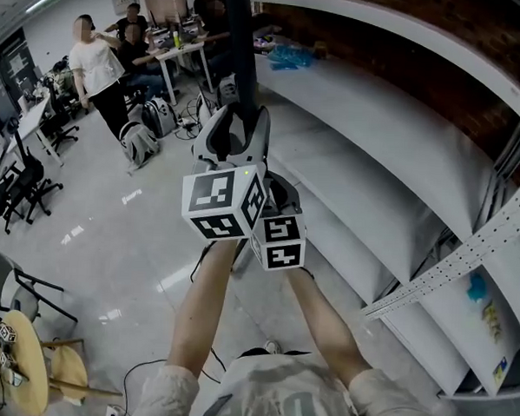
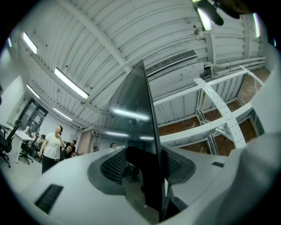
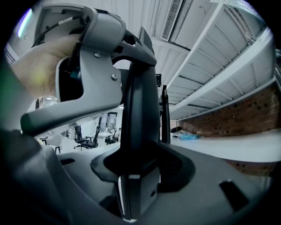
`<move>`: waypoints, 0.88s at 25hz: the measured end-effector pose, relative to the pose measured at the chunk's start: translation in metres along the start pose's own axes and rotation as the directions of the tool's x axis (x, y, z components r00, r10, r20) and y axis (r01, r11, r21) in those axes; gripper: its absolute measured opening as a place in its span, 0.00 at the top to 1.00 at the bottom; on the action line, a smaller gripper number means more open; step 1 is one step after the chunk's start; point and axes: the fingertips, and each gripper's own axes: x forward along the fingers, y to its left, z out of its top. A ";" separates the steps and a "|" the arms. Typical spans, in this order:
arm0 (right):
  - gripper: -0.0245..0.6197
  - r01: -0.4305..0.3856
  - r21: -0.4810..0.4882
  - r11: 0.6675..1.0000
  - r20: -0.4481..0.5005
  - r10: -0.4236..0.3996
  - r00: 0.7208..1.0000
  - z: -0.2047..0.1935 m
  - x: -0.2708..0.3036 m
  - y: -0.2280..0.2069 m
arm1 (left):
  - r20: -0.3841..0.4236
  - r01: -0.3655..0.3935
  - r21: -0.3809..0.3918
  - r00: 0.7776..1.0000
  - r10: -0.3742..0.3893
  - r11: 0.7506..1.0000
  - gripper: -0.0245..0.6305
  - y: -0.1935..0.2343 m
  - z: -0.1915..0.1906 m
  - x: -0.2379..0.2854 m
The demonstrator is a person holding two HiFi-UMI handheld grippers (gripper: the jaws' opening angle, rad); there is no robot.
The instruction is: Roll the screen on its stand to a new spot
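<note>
A long white shelving rack fills the right side, its bare tiers running close alongside the person. One tier at the far end carries a blue bag. Pale glossy floor covers the left.

The screen stands edge-on straight ahead as a tall dark strip, between the rack and the open floor. Beyond it two backpacks and some cables lie on the floor. Further off is a desk where at least two people sit, and one person in a white top stands beside it. Black office chairs stand at the left edge, and a round wooden stool is at the lower left.

Both bare forearms reach forward, close together. The left gripper sits higher and tilts upward, its jaws clamped on the thin glossy edge of the screen. The right gripper is lower and about level, just beneath the left one. Its jaws are closed on the thicker dark stand.
</note>
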 end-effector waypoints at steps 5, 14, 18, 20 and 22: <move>0.66 0.013 0.003 1.000 0.002 -0.013 1.000 0.003 -0.042 0.005 | -0.001 0.010 -0.004 1.000 -0.010 1.000 0.62 -0.029 0.011 -0.029; 0.65 0.032 -0.007 0.999 -0.013 -0.032 0.999 0.003 -0.114 0.022 | -0.012 0.039 -0.005 0.999 -0.039 0.999 0.62 -0.074 0.030 -0.083; 0.65 0.032 -0.013 0.999 -0.014 -0.032 0.999 0.005 -0.146 0.035 | -0.009 0.032 -0.003 0.999 -0.032 0.999 0.63 -0.091 0.041 -0.112; 0.64 0.031 -0.013 0.999 -0.010 -0.031 0.999 0.006 -0.161 0.042 | -0.004 0.022 -0.002 1.000 -0.022 1.000 0.64 -0.099 0.047 -0.126; 0.64 0.032 -0.016 0.999 -0.009 -0.032 0.999 0.007 -0.177 0.047 | 0.000 0.021 -0.004 1.000 -0.021 1.000 0.64 -0.108 0.052 -0.139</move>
